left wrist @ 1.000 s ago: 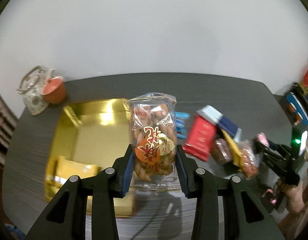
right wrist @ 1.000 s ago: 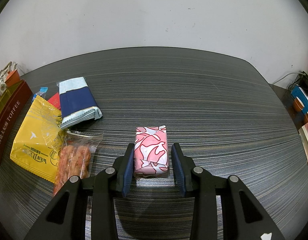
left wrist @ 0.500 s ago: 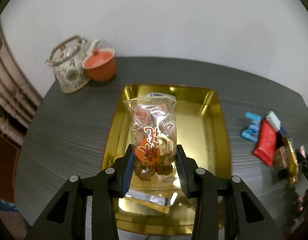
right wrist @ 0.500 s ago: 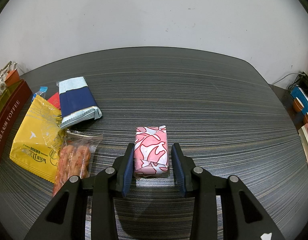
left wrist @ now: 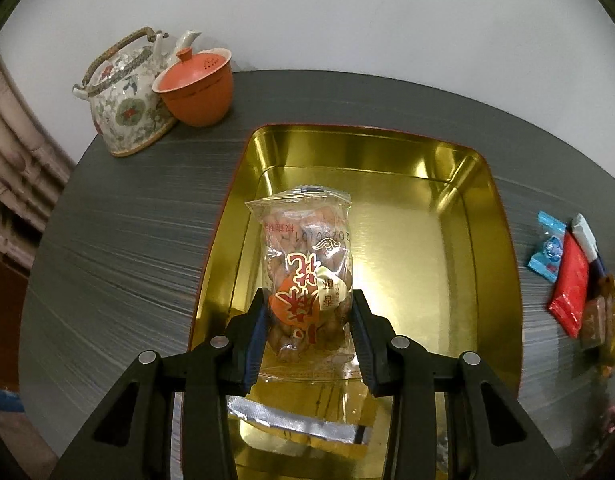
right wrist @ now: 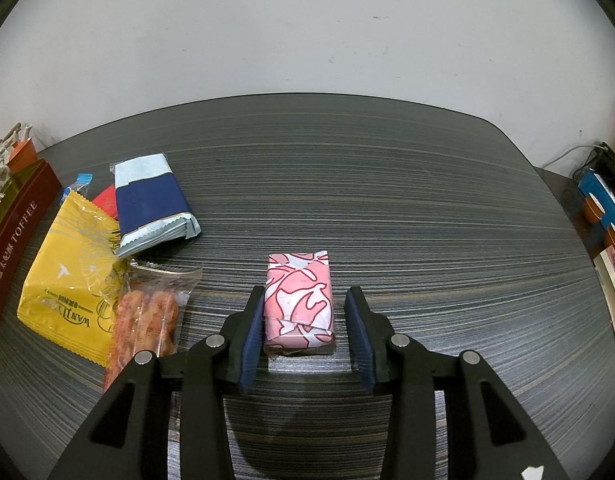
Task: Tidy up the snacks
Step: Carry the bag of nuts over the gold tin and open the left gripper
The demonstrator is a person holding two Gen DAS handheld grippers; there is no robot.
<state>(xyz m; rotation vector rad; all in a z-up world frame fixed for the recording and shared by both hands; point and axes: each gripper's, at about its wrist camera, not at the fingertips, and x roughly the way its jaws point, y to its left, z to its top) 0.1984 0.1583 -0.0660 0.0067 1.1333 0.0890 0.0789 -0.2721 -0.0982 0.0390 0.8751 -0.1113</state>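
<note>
Overhead of the gold tin (left wrist: 483, 216), left gripper (left wrist: 307, 328) clenched on the twist-snack bag (left wrist: 307, 272); right gripper (right wrist: 303, 328) jaws opening around the pink packet (right wrist: 299, 300).

Left gripper (left wrist: 307, 316): tilted steeply down, pads clamped on a clear packet.
Right gripper (right wrist: 305, 332): angled down, jaws opening, right pad clear of the wrapped block.

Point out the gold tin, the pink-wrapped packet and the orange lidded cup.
gold tin (left wrist: 481, 240), left wrist view, bare right inner wall.
pink-wrapped packet (right wrist: 299, 300), right wrist view, middle of its top face.
orange lidded cup (left wrist: 197, 96), left wrist view, front of its bowl.
</note>
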